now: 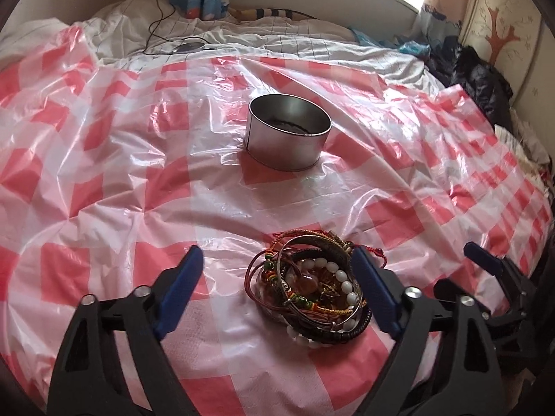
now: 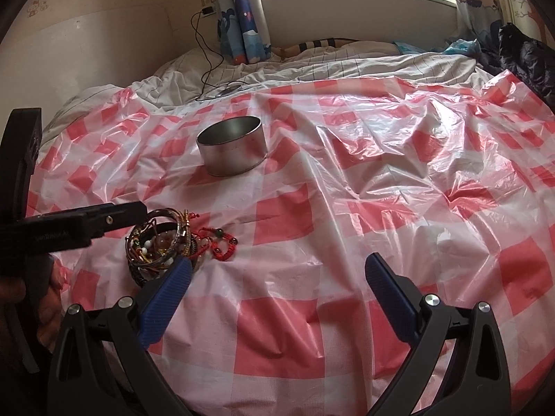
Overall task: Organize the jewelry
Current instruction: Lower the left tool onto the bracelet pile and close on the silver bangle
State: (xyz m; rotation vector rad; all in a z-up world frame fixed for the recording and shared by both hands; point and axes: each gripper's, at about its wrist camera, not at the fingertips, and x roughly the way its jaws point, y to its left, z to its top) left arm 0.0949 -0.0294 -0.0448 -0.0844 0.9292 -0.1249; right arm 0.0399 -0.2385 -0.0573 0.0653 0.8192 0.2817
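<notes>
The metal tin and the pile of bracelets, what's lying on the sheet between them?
Nothing. In the left wrist view, only bare checked plastic sheet runs from the metal tin to the pile of bracelets; the right wrist view agrees.

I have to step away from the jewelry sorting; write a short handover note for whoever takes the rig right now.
Left gripper: open, straddling the jewelry pile; pads not clearly pressing on it.
Right gripper: open, holding nothing, just right of the pile; its left finger is close to the pile.
Round metal tin: upright farther back on the checkered plastic sheet, something dark inside, unclear what.
Red cord bracelet lies at the pile's edge.
Done: little visible.
Left: probably move the pieces into the tin.
</notes>
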